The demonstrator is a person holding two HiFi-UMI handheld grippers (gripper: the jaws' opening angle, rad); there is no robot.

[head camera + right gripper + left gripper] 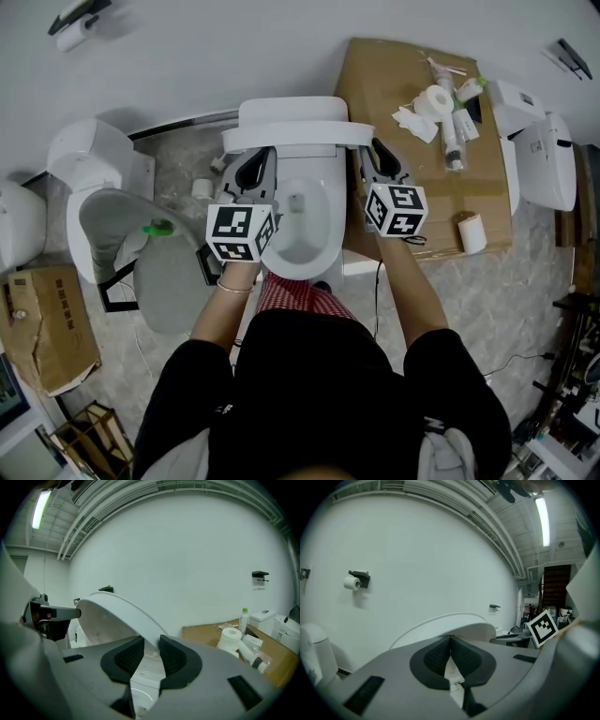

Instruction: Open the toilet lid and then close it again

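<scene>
Plain white wall [417,550] all round, with a toilet roll holder [356,580] stuck on it. One fluorescent tube [543,521] is lit on the ribbed ceiling. The floor [487,300] is grey marbled tile, with a flattened cardboard sheet [375,84] and a cardboard box [42,328] on it.

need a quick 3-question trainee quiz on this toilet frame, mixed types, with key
1. True or false: the toilet lid lies flat over the bowl.
2. What sits between the right claw's pads? A) the lid's edge B) a toilet roll C) nothing
3. What does the green-capped bottle rest on?
Key: 1 false, it stands raised; 2 A; 3 the cardboard sheet.
</scene>
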